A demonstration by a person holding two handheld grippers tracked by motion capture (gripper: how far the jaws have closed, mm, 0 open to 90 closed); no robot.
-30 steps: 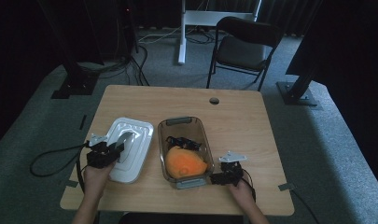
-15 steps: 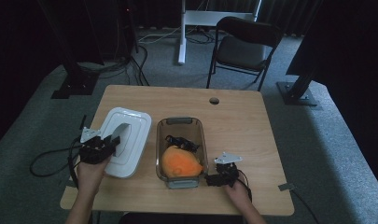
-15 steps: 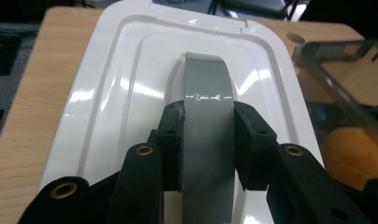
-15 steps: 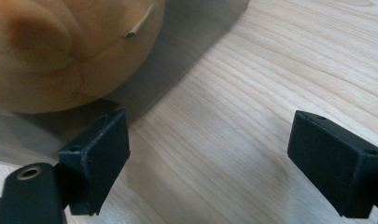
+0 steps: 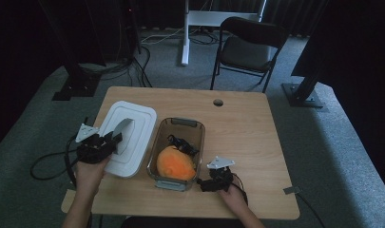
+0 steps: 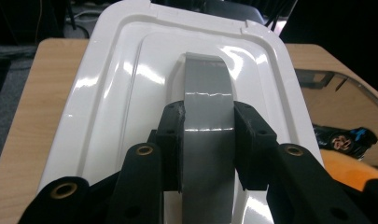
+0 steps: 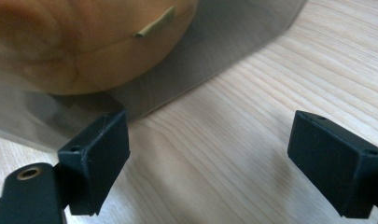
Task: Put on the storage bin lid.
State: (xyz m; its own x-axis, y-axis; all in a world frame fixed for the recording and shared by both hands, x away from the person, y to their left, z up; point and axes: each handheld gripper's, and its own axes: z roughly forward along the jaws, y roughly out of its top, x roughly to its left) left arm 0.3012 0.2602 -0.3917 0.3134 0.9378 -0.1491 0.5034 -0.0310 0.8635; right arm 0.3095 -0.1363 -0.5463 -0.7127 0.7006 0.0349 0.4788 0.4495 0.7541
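Note:
A white plastic lid (image 5: 133, 126) with a grey tape handle (image 5: 124, 129) is held off the table at the left, tilted. My left gripper (image 5: 113, 140) is shut on that handle; in the left gripper view both pads (image 6: 171, 130) press the grey tape handle (image 6: 207, 116) above the lid (image 6: 107, 93). A clear container (image 5: 180, 124) stands mid-table and holds an orange round thing (image 5: 175, 163) and a black bundle (image 5: 182, 144). My right gripper (image 5: 205, 184) is open, low on the table by the container's near right corner. The container wall (image 7: 214, 51) and the orange thing (image 7: 84, 42) lie just ahead of its jaws.
The wooden table (image 5: 247, 137) has a small round hole (image 5: 218, 102) near its far edge. A cable (image 5: 47, 164) trails off the left side. A dark chair (image 5: 247, 47) and a white desk leg (image 5: 185, 33) stand beyond the table on grey carpet.
My left gripper has risen with the lid, lifting and tilting it off the table. My right gripper has slid left along the table toward the container's near corner.

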